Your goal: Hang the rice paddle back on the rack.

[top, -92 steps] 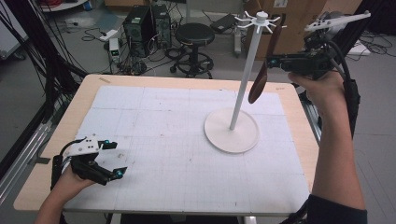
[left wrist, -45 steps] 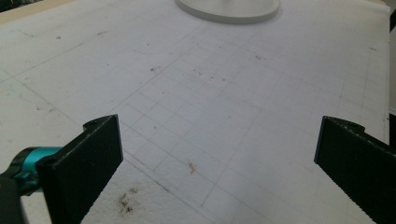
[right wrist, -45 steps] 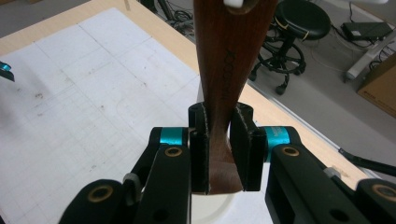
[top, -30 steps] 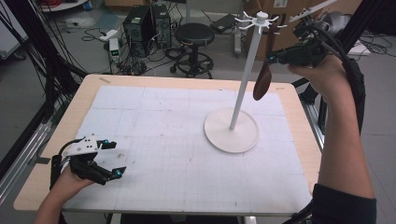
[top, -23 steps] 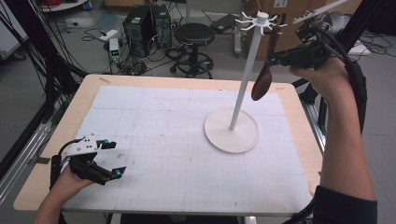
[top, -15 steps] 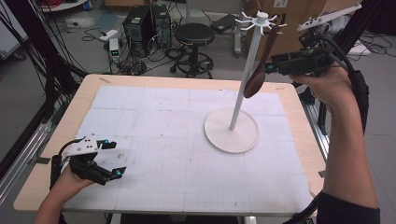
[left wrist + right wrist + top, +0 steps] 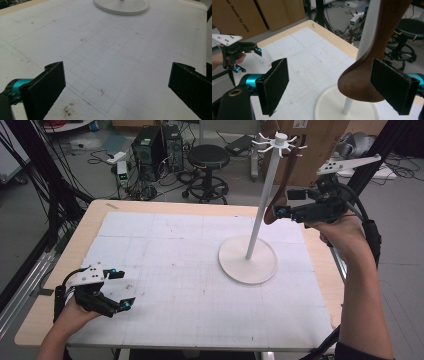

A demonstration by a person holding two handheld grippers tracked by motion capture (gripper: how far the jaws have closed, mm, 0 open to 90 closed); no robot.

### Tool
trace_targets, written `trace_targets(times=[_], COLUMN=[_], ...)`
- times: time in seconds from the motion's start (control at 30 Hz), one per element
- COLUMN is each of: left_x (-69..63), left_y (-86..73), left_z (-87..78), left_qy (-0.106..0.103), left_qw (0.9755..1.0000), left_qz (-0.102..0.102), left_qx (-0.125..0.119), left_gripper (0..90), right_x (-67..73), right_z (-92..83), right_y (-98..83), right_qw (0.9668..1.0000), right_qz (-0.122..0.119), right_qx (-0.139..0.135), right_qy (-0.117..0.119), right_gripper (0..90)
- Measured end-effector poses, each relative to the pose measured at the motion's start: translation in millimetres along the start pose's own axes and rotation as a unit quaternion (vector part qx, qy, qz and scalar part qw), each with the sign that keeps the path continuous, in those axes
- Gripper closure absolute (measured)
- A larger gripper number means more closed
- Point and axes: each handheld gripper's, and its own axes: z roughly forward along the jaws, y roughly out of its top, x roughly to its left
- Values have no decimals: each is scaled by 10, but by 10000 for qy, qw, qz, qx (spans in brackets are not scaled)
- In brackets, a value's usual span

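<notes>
White gridded counter [image 7: 165, 250] carries a white stand [image 7: 248, 262]. From its top hangs a wooden spoon [image 7: 280, 195]. The right gripper [image 7: 329, 86] has fingers apart around the bowl; the left gripper [image 7: 116, 91] rests open.

Brown wooden spoon [image 7: 283, 182] (hanging) on white stand [image 7: 260, 210]

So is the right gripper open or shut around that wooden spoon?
Open: the right gripper has its jaws spread wide, and the wooden spoon hangs between them.

black stool [image 7: 209, 156], computer towers [image 7: 159, 142], cardboard boxes [image 7: 320, 142], floor cables [image 7: 70, 180]
</notes>
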Motion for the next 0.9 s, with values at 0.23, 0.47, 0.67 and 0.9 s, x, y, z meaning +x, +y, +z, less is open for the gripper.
trace_targets(times=[0.23,0.47,0.67,0.9], left_x=[13,21,15,-14], left_y=[8,24,30,45], left_z=[-8,-22,-34,-65], left_qy=[-19,-12,-25,-11], left_qw=[10000,9999,9999,9999], left_qz=[-74,-117,-110,-63], left_qx=[-50,-118,-127,-146], left_gripper=[17,17,17,17], right_x=[83,153,194,235], right_z=[52,113,162,232], right_y=[-154,-337,-529,-729], right_qw=[9998,9992,9988,9982], right_qz=[-4,14,10,-24], right_qx=[-218,-402,-464,-472], right_qy=[42,9,184,380], right_gripper=[25,9,9,9])
